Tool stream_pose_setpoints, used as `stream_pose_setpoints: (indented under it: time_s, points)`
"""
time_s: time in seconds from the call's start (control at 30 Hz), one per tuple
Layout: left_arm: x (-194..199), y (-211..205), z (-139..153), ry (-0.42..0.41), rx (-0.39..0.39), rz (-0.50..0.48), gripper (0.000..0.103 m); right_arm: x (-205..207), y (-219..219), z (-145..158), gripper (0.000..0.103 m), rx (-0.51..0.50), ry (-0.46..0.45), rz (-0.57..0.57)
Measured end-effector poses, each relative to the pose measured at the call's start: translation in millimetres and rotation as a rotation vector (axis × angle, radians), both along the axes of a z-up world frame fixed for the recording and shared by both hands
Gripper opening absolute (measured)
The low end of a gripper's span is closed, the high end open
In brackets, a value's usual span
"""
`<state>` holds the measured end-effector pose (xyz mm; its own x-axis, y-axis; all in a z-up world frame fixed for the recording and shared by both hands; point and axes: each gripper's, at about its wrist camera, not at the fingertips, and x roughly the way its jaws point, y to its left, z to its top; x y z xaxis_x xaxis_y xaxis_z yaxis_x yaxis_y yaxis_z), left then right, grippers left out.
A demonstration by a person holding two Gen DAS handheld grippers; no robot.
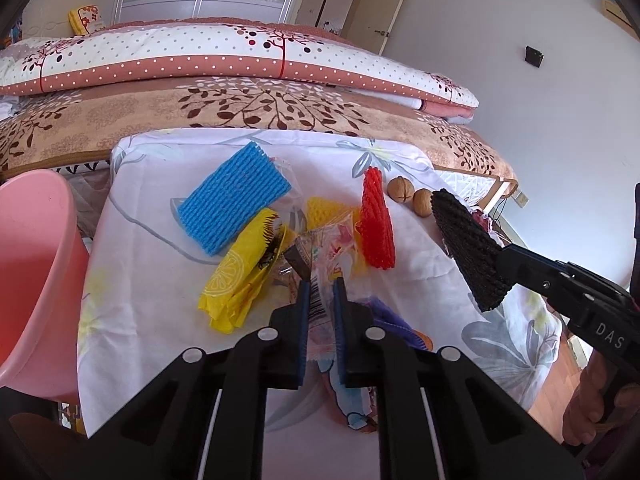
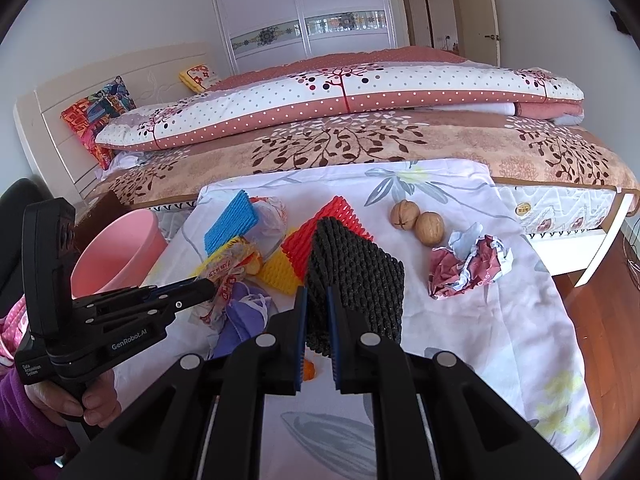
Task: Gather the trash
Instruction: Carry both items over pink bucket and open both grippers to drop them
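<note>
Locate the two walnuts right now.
The walnuts sit touching on the floral cloth, right of the red foam net, behind the crumpled paper.

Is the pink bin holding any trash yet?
Cannot tell: the pink bin shows bare inner wall, but its bottom is hidden.

Walls [image 2: 120, 8]: plain white
Floor [image 2: 592, 292]: reddish wood
Bed [image 2: 360, 148]: leaf-print cover, folded quilt [image 2: 340, 92]
Wardrobe [image 2: 300, 12]: white sliding doors

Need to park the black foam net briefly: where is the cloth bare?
Bare cloth lies near the front edge, below the crumpled paper and right of the black foam net. Crowded: the pile left of it, from the blue foam net to the red foam net; walnuts behind.
</note>
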<state>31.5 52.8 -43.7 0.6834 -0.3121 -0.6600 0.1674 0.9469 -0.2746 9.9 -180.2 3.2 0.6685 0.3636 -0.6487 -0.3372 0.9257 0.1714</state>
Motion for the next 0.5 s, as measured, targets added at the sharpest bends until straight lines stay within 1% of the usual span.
stream_pose_setpoints:
  time_s: [0.13,0.27,0.33,0.4,0.5]
  points:
    - [-8.6,9.9,17.8,-0.043,-0.041,0.013,0.008,2.4,9.7,11.9,0.009,0.0,-0.022,0.019]
    - [-19.6,23.7,39.1,-0.1,-0.055,0.042,0.008,6.8,32.2,25.9,0.009,-0.004,-0.053,0.07]
    - [-25.1,31.4,49.0,-0.13,-0.029,0.071,0.008,9.1,47.5,31.8,0.009,-0.004,-0.066,0.104]
    - [-30.5,40.0,57.1,-0.163,0.022,0.111,0.008,12.7,65.5,35.5,0.009,0.002,-0.069,0.147]
    - [-36.3,59.7,64.5,-0.182,0.064,0.18,0.008,18.2,96.0,37.6,0.009,0.018,-0.056,0.217]
